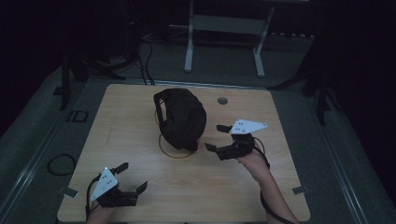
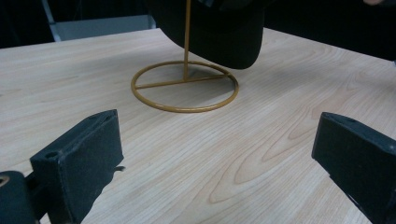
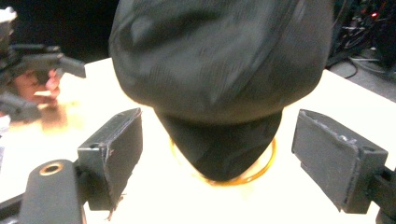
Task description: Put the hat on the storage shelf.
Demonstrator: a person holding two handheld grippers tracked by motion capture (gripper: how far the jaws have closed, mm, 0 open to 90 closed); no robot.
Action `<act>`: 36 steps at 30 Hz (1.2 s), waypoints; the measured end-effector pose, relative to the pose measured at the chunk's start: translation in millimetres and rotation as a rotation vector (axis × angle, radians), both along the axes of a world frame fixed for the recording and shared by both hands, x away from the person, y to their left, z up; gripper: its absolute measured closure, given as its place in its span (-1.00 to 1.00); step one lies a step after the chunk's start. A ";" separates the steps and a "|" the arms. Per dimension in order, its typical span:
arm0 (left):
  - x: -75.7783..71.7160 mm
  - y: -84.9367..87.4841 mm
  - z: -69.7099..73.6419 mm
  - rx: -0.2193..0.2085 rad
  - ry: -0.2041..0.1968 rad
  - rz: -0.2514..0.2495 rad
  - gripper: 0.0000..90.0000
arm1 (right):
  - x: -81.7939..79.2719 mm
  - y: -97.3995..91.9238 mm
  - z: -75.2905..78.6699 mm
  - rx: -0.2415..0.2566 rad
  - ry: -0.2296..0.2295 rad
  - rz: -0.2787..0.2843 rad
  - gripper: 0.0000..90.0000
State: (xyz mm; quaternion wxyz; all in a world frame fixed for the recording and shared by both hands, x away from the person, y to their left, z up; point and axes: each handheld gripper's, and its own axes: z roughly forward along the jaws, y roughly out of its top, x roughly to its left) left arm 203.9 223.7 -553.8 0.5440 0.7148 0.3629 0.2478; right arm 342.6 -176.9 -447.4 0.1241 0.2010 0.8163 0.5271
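Left gripper (image 1: 132, 177): black body, two black block jaws, flat matt pads, round hole in jaw base, brass-coloured ring at mount. Grey three-cornered plate on top, small dots and one lit spot on it. Black cable loops off rear.
Right gripper (image 1: 216, 137): same black build, grey three-cornered plate with small dark dots, black cable trailing along forearm. Pad edges worn, frayed at lower corner of one. Brass-coloured ring in jaw arm.
Forearms bare, no sleeves in sight.

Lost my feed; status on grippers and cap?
Both grippers, left and right, open, empty. Black cap on gold wire stand, untouched. Nothing between.
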 end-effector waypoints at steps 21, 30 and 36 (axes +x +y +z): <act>1.3 -4.0 -5.0 0.009 0.025 -0.043 -0.91 | -22.6 -27.7 -77.6 -0.029 0.090 0.054 -0.70; 1.4 -2.6 -4.6 0.004 0.022 -0.036 -0.91 | -32.3 -45.4 -97.4 -0.061 0.111 0.027 -0.70; 1.5 -2.5 -5.2 0.004 0.027 -0.038 -0.91 | -39.1 -65.4 -100.9 -0.063 0.104 -0.010 -0.69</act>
